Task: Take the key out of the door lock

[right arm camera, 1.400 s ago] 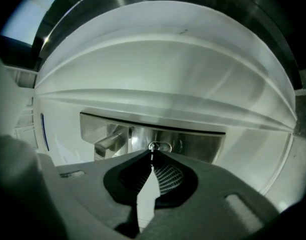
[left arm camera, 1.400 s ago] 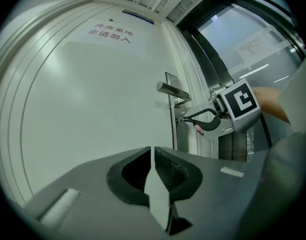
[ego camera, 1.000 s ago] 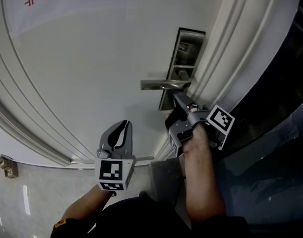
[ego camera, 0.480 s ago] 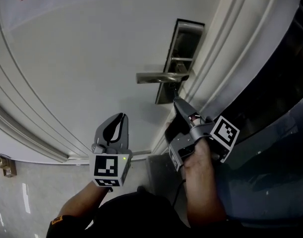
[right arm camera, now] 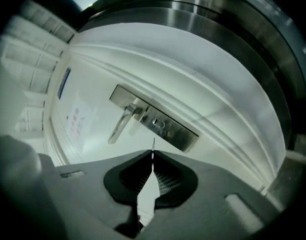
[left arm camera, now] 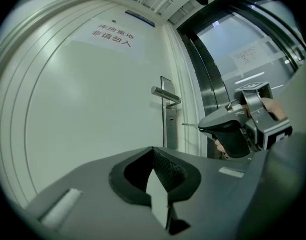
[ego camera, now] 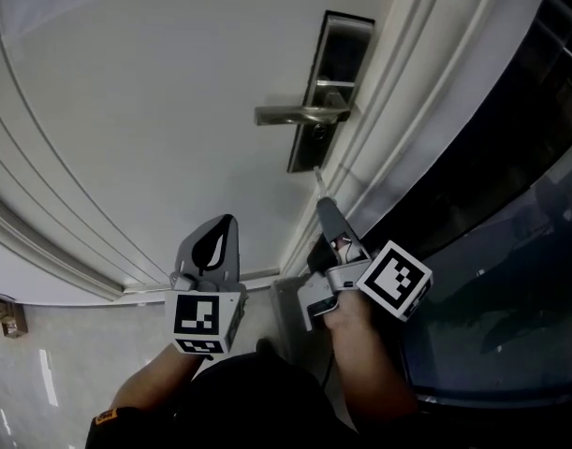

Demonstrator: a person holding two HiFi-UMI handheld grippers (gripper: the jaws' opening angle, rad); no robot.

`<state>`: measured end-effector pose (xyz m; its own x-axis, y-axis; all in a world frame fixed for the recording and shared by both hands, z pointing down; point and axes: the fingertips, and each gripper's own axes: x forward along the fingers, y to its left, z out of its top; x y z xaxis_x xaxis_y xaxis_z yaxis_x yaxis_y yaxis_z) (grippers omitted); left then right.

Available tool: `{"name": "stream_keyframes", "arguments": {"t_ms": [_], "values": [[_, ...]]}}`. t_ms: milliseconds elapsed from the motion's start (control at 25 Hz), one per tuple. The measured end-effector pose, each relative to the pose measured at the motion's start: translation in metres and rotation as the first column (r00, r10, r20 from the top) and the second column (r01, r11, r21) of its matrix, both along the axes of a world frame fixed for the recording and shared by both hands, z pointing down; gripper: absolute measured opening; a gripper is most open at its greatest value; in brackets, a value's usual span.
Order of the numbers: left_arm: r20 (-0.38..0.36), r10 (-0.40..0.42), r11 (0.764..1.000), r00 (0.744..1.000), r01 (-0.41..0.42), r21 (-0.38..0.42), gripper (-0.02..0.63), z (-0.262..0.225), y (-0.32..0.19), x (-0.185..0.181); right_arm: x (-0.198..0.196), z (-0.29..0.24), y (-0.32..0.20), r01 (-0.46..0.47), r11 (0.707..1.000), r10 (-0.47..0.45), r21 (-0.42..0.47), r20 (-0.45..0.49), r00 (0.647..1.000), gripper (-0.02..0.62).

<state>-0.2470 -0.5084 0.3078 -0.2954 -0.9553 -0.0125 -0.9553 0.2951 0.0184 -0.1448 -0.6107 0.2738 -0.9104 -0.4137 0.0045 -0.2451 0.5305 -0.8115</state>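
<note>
Lower left of the head view: left gripper (ego camera: 231, 221) pressed shut on nothing, idling below the door (ego camera: 154, 110). Moving right to centre: right gripper (ego camera: 320, 199) clamped tight on the key (ego camera: 317, 178), thin blade poking out past the tips (bare metal, no fob visible). Up above, lock plate (ego camera: 328, 92) with handle (ego camera: 300, 115), keyhole vacant, key clear of it and just below. Looks nearly done. Danger now: slipping from that narrow pinch on any knock against the frame (ego camera: 398, 110), or with eased pressure.
</note>
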Motion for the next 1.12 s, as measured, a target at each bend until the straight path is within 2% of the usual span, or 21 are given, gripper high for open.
{"name": "stream_keyframes", "arguments": {"t_ms": [80, 160, 240, 440, 600, 720, 880, 1120], "values": [[-0.003, 0.0, 1.0, 1.0, 0.0, 0.001, 0.019, 0.002, 0.015, -0.001, 0.004, 0.004, 0.017, -0.007, 0.984, 0.029, 0.179, -0.121, 0.992, -0.002], [-0.004, 0.002, 1.0, 1.0, -0.002, 0.0, 0.018, 0.005, 0.034, -0.001, 0.006, 0.006, 0.039, 0.007, 0.932, 0.079, 0.363, -0.223, 0.972, -0.002], [-0.01, 0.005, 1.0, 1.0, -0.005, -0.008, 0.018, 0.012, 0.056, -0.001, 0.006, 0.01, 0.065, 0.029, 0.88, 0.123, 0.475, -0.286, 0.95, -0.002], [-0.023, 0.008, 0.999, 1.0, -0.009, -0.036, 0.018, 0.032, 0.113, -0.006, -0.002, 0.027, 0.125, 0.066, 0.805, 0.195, 0.59, -0.369, 0.909, -0.002], [-0.039, 0.014, 0.999, 0.999, -0.016, -0.047, 0.018, 0.05, 0.152, -0.013, 0.0, 0.042, 0.166, 0.066, 0.744, 0.272, 0.664, -0.393, 0.878, -0.002], [-0.07, 0.039, 0.998, 0.997, -0.043, -0.051, 0.018, 0.063, 0.176, -0.01, 0.006, 0.056, 0.192, 0.067, 0.735, 0.313, 0.675, -0.425, 0.849, -0.002], [-0.103, 0.061, 0.997, 0.993, -0.065, -0.041, 0.018, 0.077, 0.201, -0.001, 0.022, 0.081, 0.22, 0.071, 0.753, 0.327, 0.654, -0.464, 0.823, -0.002], [-0.102, 0.028, 0.999, 0.994, -0.03, -0.017, 0.018, 0.073, 0.229, 0.02, 0.052, 0.092, 0.253, 0.114, 0.739, 0.318, 0.663, -0.493, 0.81, -0.002]]}}
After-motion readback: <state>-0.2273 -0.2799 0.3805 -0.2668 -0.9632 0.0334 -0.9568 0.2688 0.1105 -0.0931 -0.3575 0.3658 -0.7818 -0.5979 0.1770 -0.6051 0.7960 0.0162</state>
